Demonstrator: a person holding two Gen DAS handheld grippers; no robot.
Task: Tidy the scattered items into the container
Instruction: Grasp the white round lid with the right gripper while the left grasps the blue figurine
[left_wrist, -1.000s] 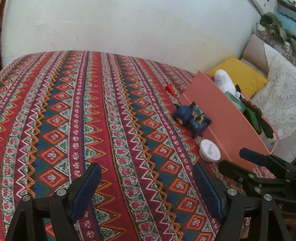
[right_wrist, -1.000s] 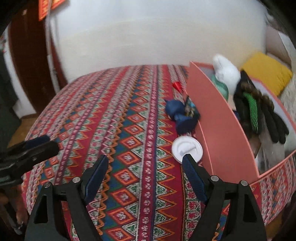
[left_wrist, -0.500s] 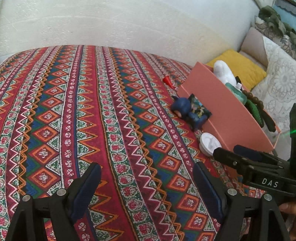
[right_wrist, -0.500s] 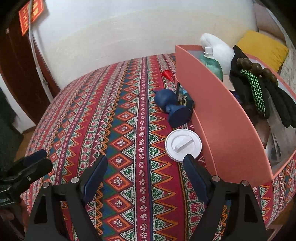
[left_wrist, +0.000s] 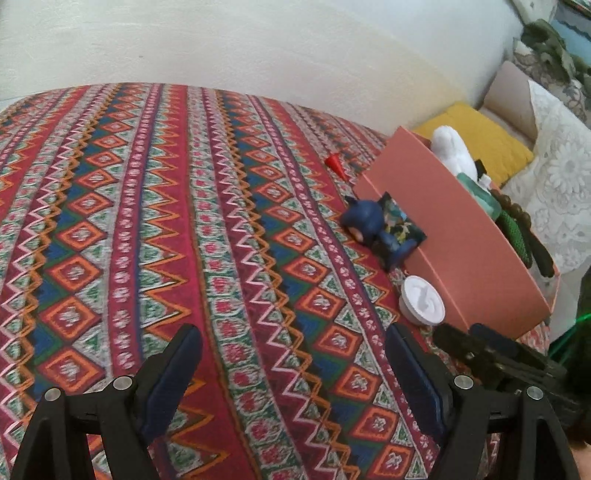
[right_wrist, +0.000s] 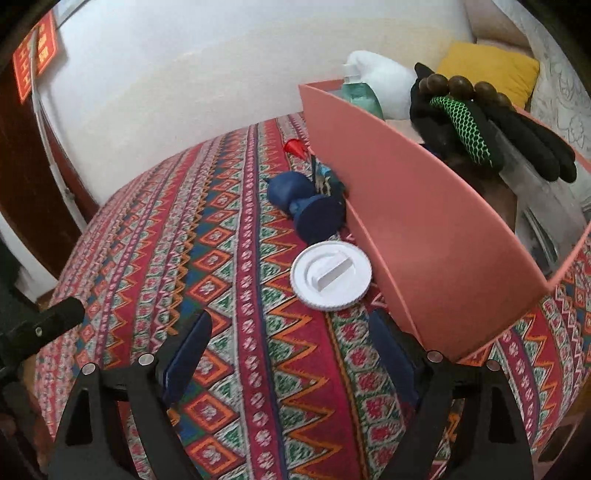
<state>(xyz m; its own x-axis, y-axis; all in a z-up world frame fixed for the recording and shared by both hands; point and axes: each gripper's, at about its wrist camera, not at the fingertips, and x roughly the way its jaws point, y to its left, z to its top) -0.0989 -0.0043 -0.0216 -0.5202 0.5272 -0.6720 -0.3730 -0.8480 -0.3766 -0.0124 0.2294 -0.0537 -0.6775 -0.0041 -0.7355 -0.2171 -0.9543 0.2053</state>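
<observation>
A pink open box (left_wrist: 461, 236) (right_wrist: 417, 229) stands on the patterned cloth and holds a white soft item, a green bottle (right_wrist: 356, 94), dark beads and black gloves (right_wrist: 517, 133). Against its near wall lie a white round lid (right_wrist: 331, 275) (left_wrist: 422, 305), a blue toy figure (right_wrist: 306, 206) (left_wrist: 373, 229) and a small red cone (right_wrist: 294, 146) (left_wrist: 334, 161). My right gripper (right_wrist: 290, 343) hovers open just short of the lid, nothing between its fingers. Over bare cloth, left of the items, my left gripper (left_wrist: 291, 363) is open and empty.
The table (left_wrist: 147, 221) under the red zigzag cloth fills both views, with a white wall behind. A yellow cushion (left_wrist: 480, 142) and lace-covered cushions lie past the box. A dark door (right_wrist: 22, 155) stands at far left in the right wrist view.
My right gripper has moved closer to the white lid and the box, which now loom larger. The left gripper shifted slightly and stayed open.
</observation>
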